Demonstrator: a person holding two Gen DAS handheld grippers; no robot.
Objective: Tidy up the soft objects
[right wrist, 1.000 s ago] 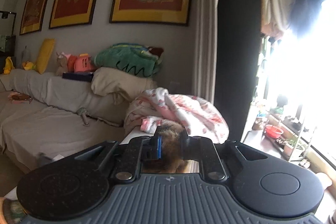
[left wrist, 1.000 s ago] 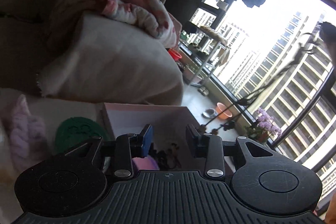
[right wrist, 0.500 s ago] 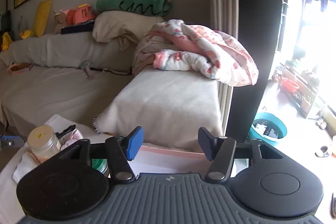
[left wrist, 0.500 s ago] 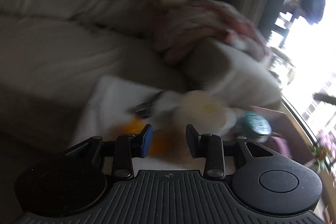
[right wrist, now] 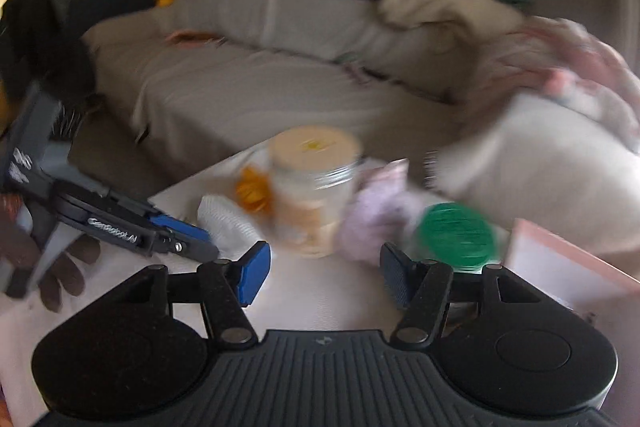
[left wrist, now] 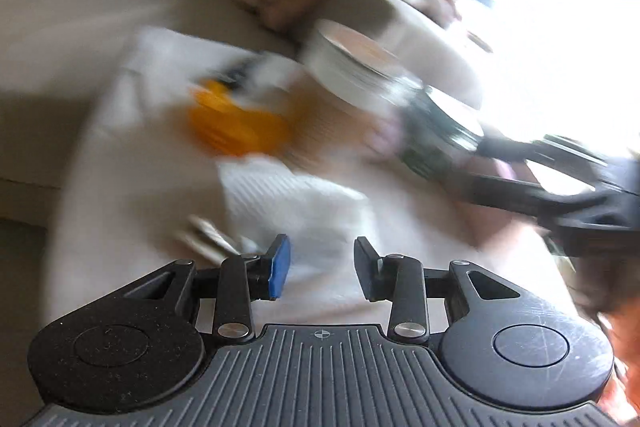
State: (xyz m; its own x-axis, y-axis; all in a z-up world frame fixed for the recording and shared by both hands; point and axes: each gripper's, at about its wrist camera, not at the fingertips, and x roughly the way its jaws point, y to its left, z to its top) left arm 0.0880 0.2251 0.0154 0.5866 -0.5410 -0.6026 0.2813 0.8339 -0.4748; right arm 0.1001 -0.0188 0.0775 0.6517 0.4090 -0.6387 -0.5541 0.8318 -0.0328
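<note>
Both views are motion-blurred. My left gripper (left wrist: 322, 269) is open and empty above a white ribbed cloth (left wrist: 296, 203) on the table; it also shows at the left of the right wrist view (right wrist: 196, 245). An orange soft object (left wrist: 234, 125) lies beyond the cloth. My right gripper (right wrist: 324, 273) is open and empty, facing a pale lilac soft object (right wrist: 372, 215) and the white cloth (right wrist: 224, 219); it enters the left wrist view from the right (left wrist: 460, 163).
A glass jar with a tan lid (right wrist: 312, 187) stands mid-table. A green-lidded container (right wrist: 456, 231) sits right of it, beside a pink box (right wrist: 560, 263). A grey sofa (right wrist: 248, 83) with cushions and blankets lies behind.
Both grippers have swung down and left toward the table. The right gripper, shut on a brown furry thing a second ago, is now open and empty. The left stayed open.
</note>
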